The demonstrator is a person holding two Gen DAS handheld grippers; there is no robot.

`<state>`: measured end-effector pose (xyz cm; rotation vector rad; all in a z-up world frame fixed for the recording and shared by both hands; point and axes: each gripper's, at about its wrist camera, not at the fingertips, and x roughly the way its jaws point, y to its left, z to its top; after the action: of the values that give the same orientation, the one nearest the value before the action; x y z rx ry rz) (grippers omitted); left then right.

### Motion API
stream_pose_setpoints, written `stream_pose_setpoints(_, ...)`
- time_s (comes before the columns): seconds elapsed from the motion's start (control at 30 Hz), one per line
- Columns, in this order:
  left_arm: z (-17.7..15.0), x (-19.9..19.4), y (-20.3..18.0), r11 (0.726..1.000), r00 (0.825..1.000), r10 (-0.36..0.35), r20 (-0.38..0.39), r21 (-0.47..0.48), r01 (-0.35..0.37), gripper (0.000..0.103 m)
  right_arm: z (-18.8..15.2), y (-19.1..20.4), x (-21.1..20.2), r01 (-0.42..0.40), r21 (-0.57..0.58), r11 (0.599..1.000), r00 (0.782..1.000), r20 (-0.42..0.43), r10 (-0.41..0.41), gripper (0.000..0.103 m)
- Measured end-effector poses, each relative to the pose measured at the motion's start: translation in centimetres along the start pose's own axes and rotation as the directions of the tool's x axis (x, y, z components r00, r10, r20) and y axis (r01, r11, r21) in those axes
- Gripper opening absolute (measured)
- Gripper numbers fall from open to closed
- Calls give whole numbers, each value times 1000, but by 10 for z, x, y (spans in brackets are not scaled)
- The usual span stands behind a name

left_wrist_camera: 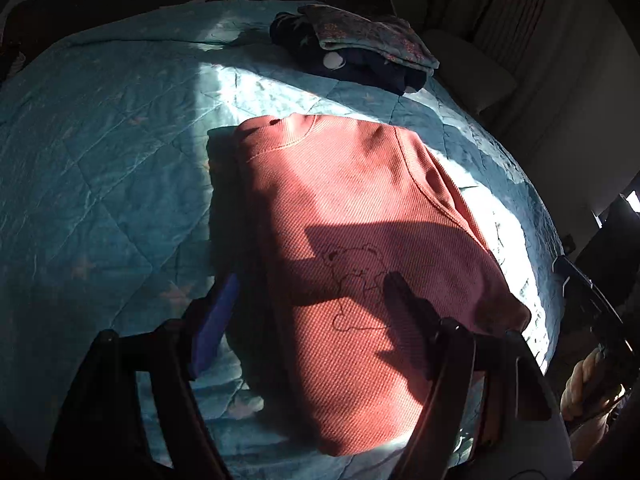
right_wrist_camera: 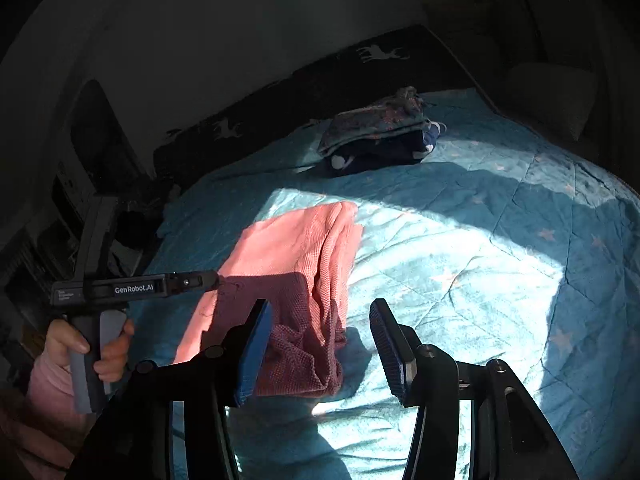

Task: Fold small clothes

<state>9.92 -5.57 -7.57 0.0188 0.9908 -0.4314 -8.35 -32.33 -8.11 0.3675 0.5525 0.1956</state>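
one pink sweater [left_wrist_camera: 352, 248] lies folded on the teal quilt [left_wrist_camera: 100, 168], and two folded garments sit stacked [left_wrist_camera: 356, 48] well beyond its collar end. two grippers hover with jaws spread and holding nothing: the left gripper [left_wrist_camera: 308, 300] over the sweater's bear print, the right gripper [right_wrist_camera: 320, 344] beside its bunched sleeve edge. only the right wrist view shows the person's hand [right_wrist_camera: 92, 344] gripping the left tool's handle.

Strong sunlight falls in a bright patch across the teal star-print quilt [right_wrist_camera: 460, 248], the rest lying in shade. At twelve o'clock runs a dark blanket with white deer [right_wrist_camera: 360, 68]; beyond it, a dim wall [right_wrist_camera: 240, 32].
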Motion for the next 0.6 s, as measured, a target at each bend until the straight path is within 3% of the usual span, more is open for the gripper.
stream_pose_setpoints(0.07, -10, -2, 8, 1000, 1000, -5, -5, -18, 5, 75, 1, 12, 1, -26, -32, 999, 1000, -13, 25, 52)
stream_pose_setpoints(0.17, -22, -7, 14, 1000, 1000, 7, -3, -30, -7, 75, -1, 29, 18, -78, -85, 993, 991, -117, 68, 52)
stream_pose_setpoints(0.3, -29, -13, 14, 1000, 1000, 2, 6, -16, -2, 75, -12, 40, 46, 3, -151, 989, 974, -226, -37, 44)
stream_pose_setpoints(0.37, -31, -14, 12, 1000, 1000, -5, 11, -3, 5, 76, -14, 32, 58, 3, -95, 995, 963, -269, -28, 40)
stream_pose_setpoints(0.4, -32, -14, 11, 1000, 1000, -11, 10, 8, 11, 76, -15, 27, 61, -2, -65, 998, 957, -288, -16, 30)
stream_pose_setpoints(0.43, -34, -12, 9, 1000, 1000, -17, 6, 20, 16, 80, -17, 22, 63, 13, -50, 999, 951, -307, -27, 14)
stream_pose_setpoints(0.47, -37, -10, 8, 999, 1000, -21, 0, 31, 21, 82, -18, 15, 66, 40, -34, 999, 943, -330, -49, 8)
stream_pose_setpoints(0.6, -49, 2, 18, 1000, 1000, -12, -22, 6, 12, 84, -26, -21, 64, 46, 172, 984, 919, -394, 25, 6)
